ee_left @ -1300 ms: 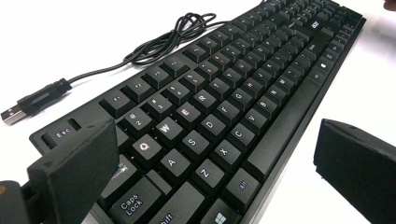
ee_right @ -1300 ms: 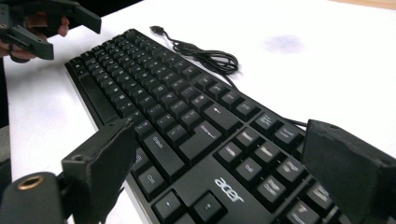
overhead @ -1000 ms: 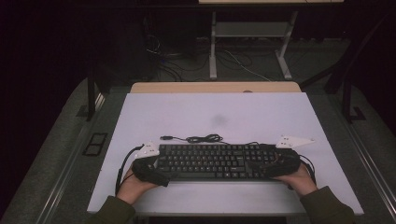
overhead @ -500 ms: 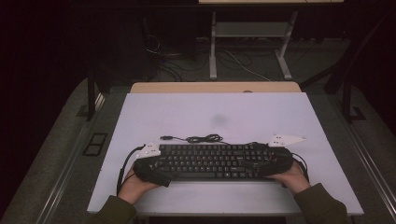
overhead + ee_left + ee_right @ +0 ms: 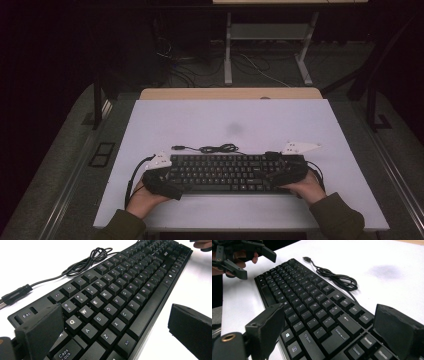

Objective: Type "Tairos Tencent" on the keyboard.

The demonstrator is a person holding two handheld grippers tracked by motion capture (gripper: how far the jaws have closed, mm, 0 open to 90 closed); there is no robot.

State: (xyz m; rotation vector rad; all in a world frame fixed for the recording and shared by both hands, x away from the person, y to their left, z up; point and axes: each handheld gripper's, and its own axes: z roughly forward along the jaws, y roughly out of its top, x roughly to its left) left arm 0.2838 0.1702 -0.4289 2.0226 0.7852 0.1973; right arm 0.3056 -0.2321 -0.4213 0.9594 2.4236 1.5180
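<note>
Black keyboard lies flat near the front edge of a white table, its cable bunched in a loose coil just behind it, the plug lying free. The left gripper sits at the keyboard's left end, jaws spread wide across the corner, clamping nothing. The right gripper straddles the right end, jaws likewise apart.

black keyboard with white legends, black cable, white table, black jaws.
</note>
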